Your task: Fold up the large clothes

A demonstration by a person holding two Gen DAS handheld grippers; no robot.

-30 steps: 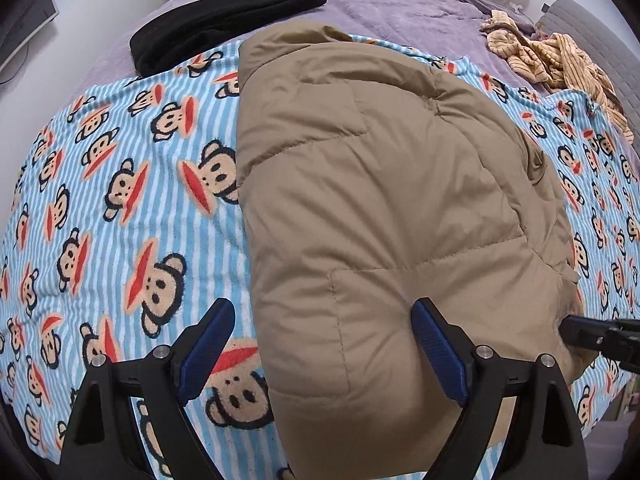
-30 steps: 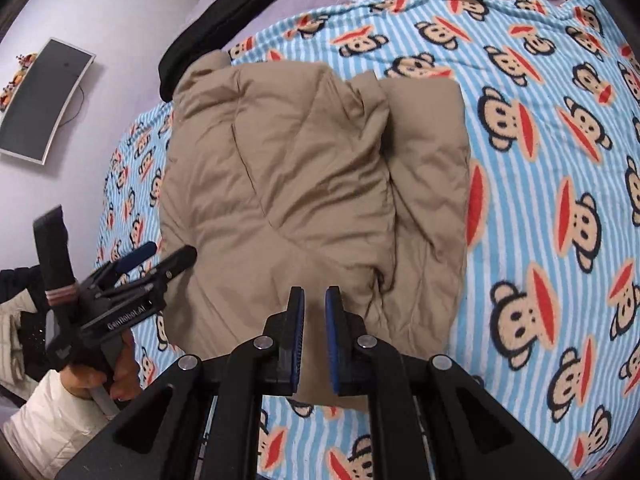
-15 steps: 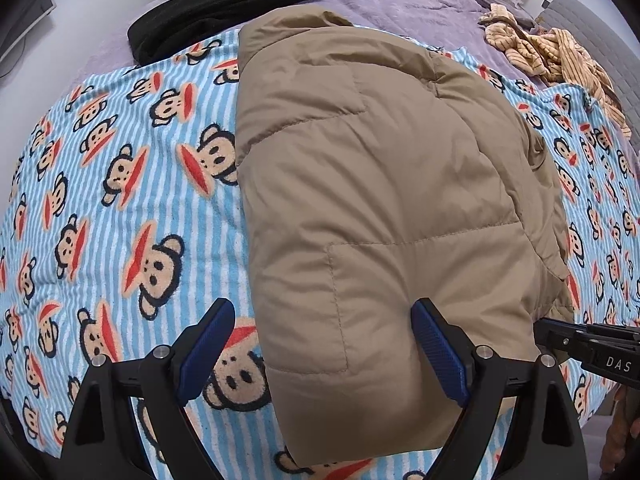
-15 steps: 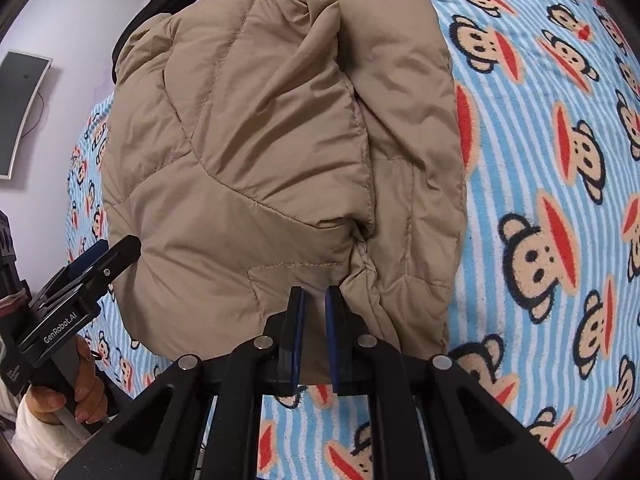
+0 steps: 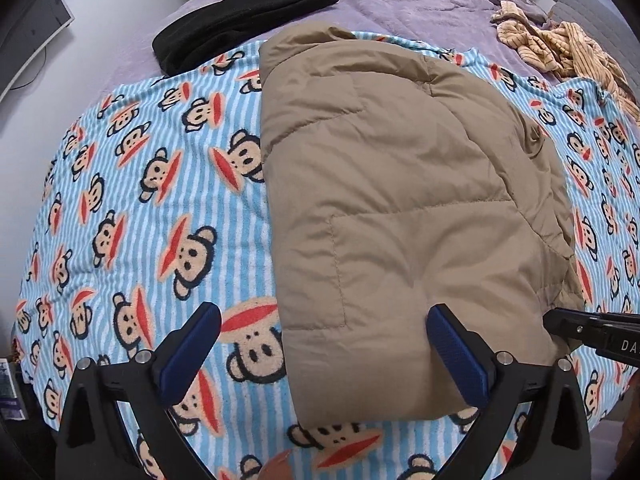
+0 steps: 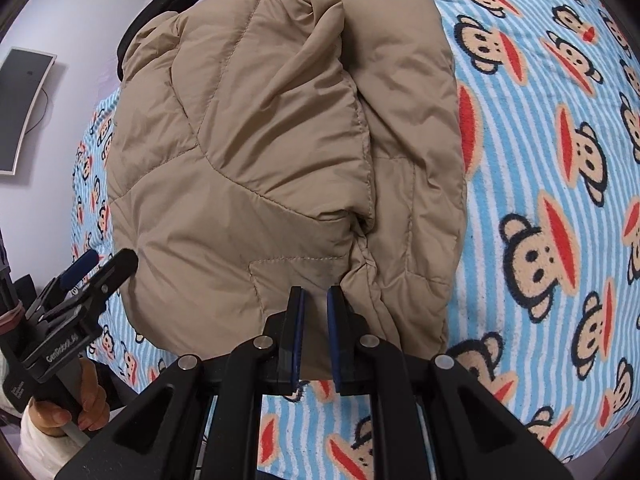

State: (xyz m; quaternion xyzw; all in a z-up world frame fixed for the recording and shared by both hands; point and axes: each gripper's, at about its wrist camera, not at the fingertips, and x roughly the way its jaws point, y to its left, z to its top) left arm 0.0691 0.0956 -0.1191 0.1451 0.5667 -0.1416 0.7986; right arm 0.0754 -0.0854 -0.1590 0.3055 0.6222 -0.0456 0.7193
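Tan padded jacket (image 5: 404, 208) lies on the monkey blanket (image 5: 132, 184), sides folded in (lengthwise fold remains, I judge). My left gripper (image 5: 324, 344) is opening wide, empty; right gripper (image 6: 314, 332) nearly closed, empty.

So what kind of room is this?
Most likely a bedroom: a bed with a purple cover, a monkey-print blanket spread over it, a tan padded jacket on top, and a monitor alongside.
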